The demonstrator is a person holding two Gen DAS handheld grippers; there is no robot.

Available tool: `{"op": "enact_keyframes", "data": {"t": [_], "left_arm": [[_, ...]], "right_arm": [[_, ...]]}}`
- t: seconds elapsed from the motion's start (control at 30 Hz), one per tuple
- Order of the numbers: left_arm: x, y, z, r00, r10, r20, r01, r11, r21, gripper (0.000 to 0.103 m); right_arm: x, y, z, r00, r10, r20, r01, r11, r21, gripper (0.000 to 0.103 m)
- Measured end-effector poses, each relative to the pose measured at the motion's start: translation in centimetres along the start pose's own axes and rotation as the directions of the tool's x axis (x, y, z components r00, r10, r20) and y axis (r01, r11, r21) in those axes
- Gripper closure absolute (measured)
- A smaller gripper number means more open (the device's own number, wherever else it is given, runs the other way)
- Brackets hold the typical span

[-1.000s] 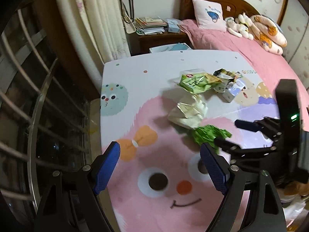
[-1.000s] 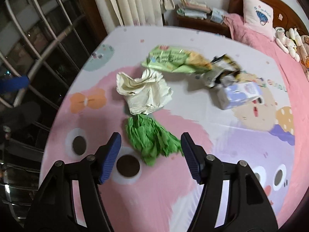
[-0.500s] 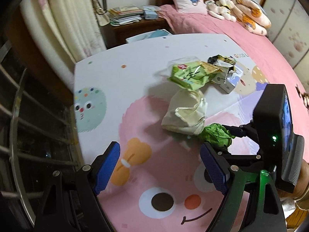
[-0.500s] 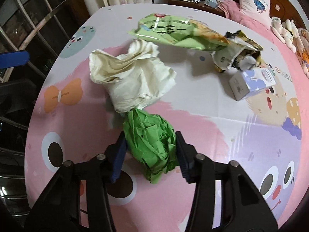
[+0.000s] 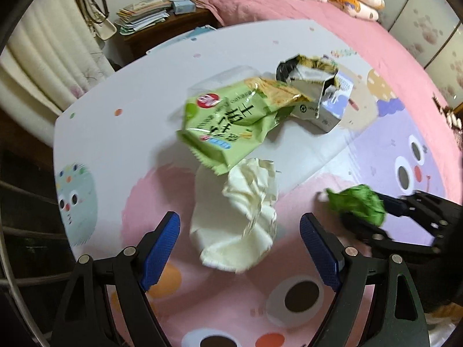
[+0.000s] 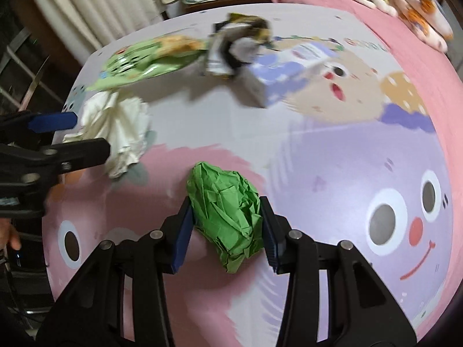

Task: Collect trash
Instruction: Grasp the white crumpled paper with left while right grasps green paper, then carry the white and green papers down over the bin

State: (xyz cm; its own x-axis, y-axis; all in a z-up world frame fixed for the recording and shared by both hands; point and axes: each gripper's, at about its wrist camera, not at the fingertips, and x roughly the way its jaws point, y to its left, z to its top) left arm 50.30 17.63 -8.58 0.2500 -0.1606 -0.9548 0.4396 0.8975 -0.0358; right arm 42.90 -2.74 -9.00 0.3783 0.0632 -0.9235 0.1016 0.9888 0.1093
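Green crumpled paper ball (image 6: 225,217) sits between the blue pads of our right gripper (image 6: 225,231), which press on both its sides while closing. Our left gripper (image 5: 240,245) stands wide around a crumpled cream-white paper wad (image 5: 243,217), pads not touching it. Farther off on the cartoon-printed tablecloth (image 5: 115,144) lies a light-green snack bag (image 5: 231,121) with Chinese characters, then a pale purple carton (image 6: 289,69); its print is unreadable.

Surface: cartoon-print table (image 5: 121,144)
On it: green snack bag (image 5: 231,121), cream wad (image 5: 240,219), torn wrapper (image 5: 306,72), small carton (image 6: 286,72)
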Motion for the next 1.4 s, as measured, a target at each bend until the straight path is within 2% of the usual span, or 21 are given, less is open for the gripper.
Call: {"op": "enact_keyframes", "data": {"t": [0.23,0.3,0.43,0.6,0.8,0.97,1.2,1.4], "left_arm": [[4.6,-1.4,1.4,0.994,0.100,-0.053,-0.099,0.995,0.019,0.017],[5.7,-1.7,1.6,0.991,0.123,-0.059,-0.122,0.992,0.022,0.021],[6.3,-2.0,1.8,0.992,0.122,-0.031,-0.122,0.992,0.005,0.031],[5.7,-2.2,1.2,0.994,0.107,0.004,-0.107,0.994,-0.011,0.037],[2.8,-1.8,-1.3,0.997,0.072,0.019,-0.071,0.995,-0.064,0.037],[-1.1,-3.3,-4.4,0.997,0.061,0.050,-0.056,0.994,-0.094,0.037],[-7.9,-8.7,-11.6,0.993,0.047,0.109,-0.031,0.988,-0.149,0.037],[-11.8,-14.9,-16.7,0.987,0.051,0.150,-0.024,0.984,-0.178,0.037]], "right_arm": [[-0.1,-1.4,-0.8,1.000,-0.006,0.014,0.006,0.999,0.051,0.063],[-0.5,-1.9,-1.1,1.000,-0.008,0.019,0.007,0.998,0.056,0.063],[-0.8,-2.1,-1.5,1.000,-0.011,0.023,0.010,0.998,0.056,0.063],[-1.4,-2.5,-2.1,1.000,-0.005,0.025,0.003,0.997,0.071,0.064],[-2.9,-3.2,-3.3,0.999,0.018,0.036,-0.021,0.995,0.094,0.065],[-5.7,-3.9,-5.0,0.996,0.049,0.071,-0.057,0.993,0.108,0.065],[-11.0,-5.2,-9.4,0.988,0.108,0.114,-0.117,0.990,0.074,0.065],[-16.1,-7.3,-14.7,0.976,0.164,0.142,-0.170,0.985,0.029,0.065]]}}
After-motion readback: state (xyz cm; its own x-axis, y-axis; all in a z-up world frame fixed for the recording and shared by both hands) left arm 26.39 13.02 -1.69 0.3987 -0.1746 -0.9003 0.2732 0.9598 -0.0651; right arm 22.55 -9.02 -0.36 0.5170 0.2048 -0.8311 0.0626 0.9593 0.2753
